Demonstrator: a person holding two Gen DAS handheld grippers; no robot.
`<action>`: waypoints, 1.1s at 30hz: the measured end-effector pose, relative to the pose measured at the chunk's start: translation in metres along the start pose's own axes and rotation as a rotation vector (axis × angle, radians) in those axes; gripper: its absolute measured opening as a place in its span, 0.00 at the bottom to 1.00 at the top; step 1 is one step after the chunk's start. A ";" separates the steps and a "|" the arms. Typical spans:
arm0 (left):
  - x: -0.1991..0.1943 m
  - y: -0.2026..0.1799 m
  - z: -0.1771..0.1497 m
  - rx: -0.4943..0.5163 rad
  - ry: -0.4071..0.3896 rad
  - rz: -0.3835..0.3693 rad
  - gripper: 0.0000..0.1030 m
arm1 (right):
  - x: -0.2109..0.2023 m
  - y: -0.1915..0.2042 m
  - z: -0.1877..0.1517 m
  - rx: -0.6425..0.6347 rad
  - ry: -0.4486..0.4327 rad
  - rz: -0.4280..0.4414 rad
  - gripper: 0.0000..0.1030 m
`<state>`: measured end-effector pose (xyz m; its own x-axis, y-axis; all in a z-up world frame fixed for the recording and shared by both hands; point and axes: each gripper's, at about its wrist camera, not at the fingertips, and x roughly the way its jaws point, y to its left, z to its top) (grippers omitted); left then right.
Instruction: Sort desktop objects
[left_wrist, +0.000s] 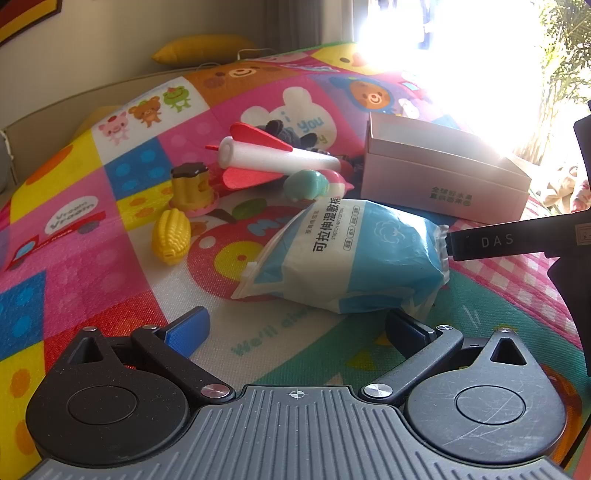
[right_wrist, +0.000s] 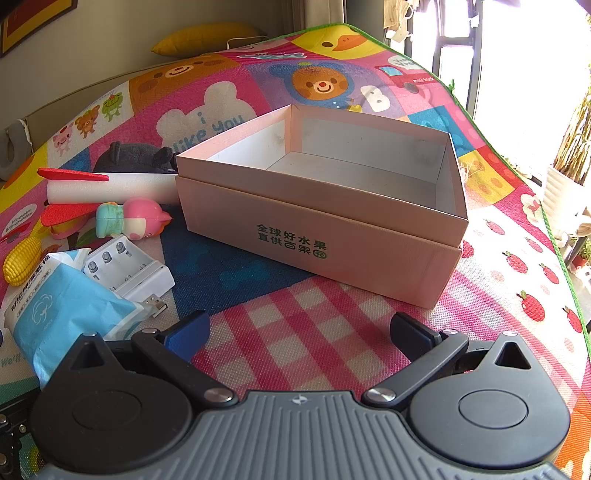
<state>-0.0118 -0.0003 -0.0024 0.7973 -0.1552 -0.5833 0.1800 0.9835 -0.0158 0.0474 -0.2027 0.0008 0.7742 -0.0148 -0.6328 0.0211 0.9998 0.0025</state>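
A blue and white wet-wipe pack (left_wrist: 347, 254) lies on the colourful play mat just ahead of my open, empty left gripper (left_wrist: 299, 328). Behind it are a yellow toy corn (left_wrist: 171, 236), a yellow-brown toy stamp (left_wrist: 192, 186), a foam rocket with red fins (left_wrist: 273, 157) and a teal and pink squishy toy (left_wrist: 314, 182). An open pink cardboard box (right_wrist: 332, 206) stands empty ahead of my open, empty right gripper (right_wrist: 299, 332). The box also shows in the left wrist view (left_wrist: 439, 173). A white battery charger (right_wrist: 127, 271) lies beside the wipe pack (right_wrist: 66, 310).
A dark plush toy (right_wrist: 129, 157) lies behind the rocket (right_wrist: 107, 186). A yellow pillow (right_wrist: 207, 38) rests at the mat's far edge by the wall. The right gripper's black body (left_wrist: 517, 240) reaches in from the right in the left wrist view. Bright window glare fills the upper right.
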 end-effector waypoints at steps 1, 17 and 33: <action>0.000 0.000 0.000 0.000 0.000 0.000 1.00 | 0.000 0.000 0.000 0.000 0.000 0.000 1.00; -0.001 0.004 -0.001 -0.011 -0.004 0.001 1.00 | 0.000 0.000 0.000 0.000 0.000 0.000 1.00; -0.001 0.004 -0.001 -0.009 -0.006 0.001 1.00 | 0.000 0.000 0.000 0.000 0.000 -0.001 1.00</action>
<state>-0.0124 0.0037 -0.0028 0.8010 -0.1545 -0.5784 0.1739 0.9845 -0.0223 0.0475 -0.2026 0.0003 0.7742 -0.0154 -0.6327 0.0214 0.9998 0.0019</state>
